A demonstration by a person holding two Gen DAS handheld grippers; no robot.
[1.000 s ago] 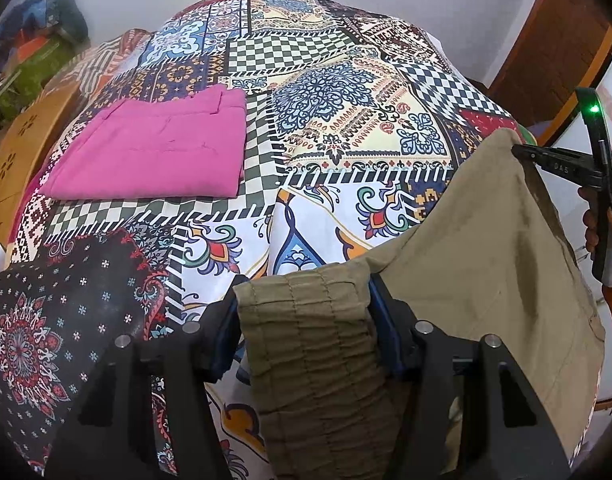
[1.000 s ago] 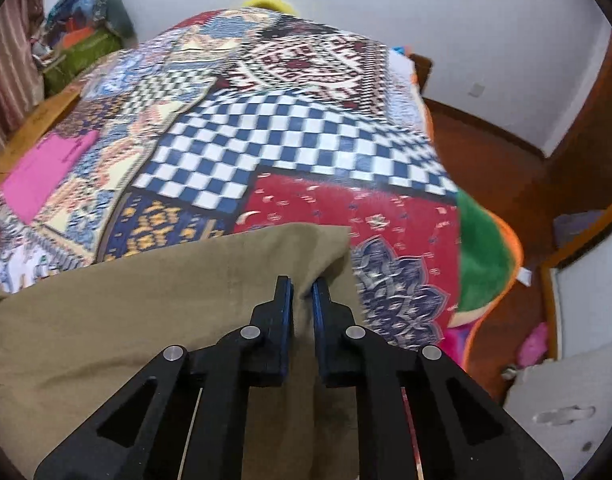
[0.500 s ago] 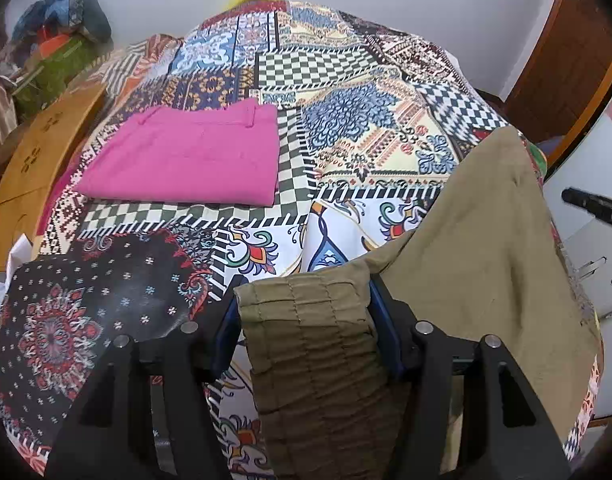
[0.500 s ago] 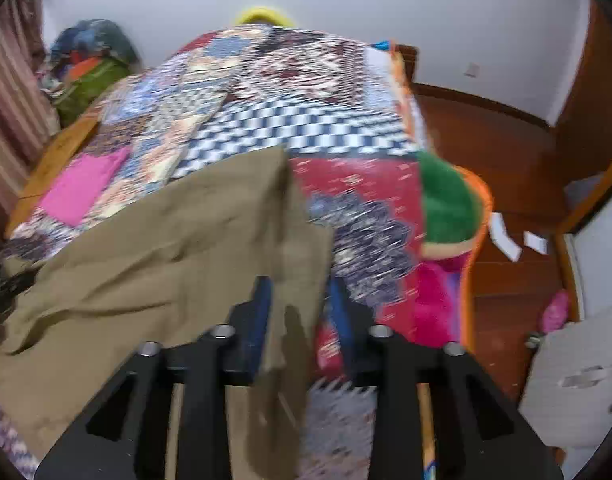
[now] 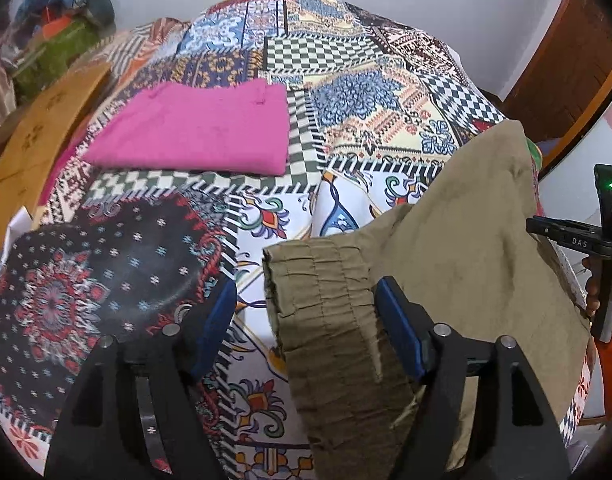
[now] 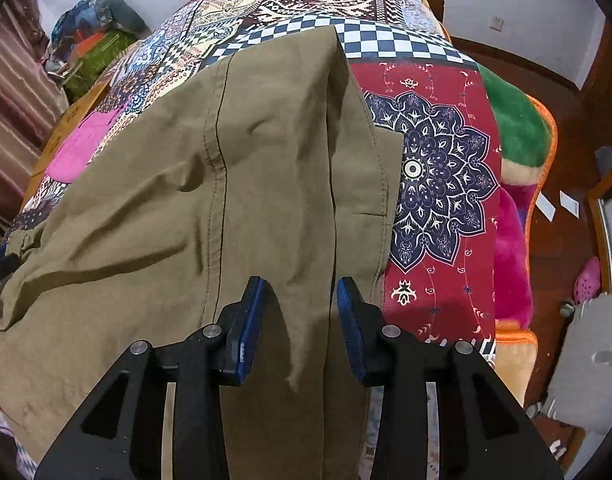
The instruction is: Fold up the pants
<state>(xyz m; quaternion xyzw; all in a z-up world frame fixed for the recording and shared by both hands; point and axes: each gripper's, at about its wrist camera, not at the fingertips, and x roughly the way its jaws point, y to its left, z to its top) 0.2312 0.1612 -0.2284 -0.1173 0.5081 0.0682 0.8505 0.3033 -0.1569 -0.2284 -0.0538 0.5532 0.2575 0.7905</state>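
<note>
- Folded pink garment (image 5: 193, 128) lies at 11 o'clock on the patchwork bedspread (image 5: 366, 92).
- Left gripper (image 5: 306, 320) is spread; the olive pants (image 5: 446, 264) waistband lies between its fingers.
- Right gripper (image 6: 299, 320) is spread over the pants' leg.

Olive pants (image 6: 233, 184): lower portion cut off by the bottom frame edge in both views; waistband end runs out of frame. Bed (image 5: 346, 92): area beneath the pants hidden. Right gripper (image 5: 604, 236): only partly inside the left view's edge. Corner pile (image 5: 61, 36): contents indistinct.
</note>
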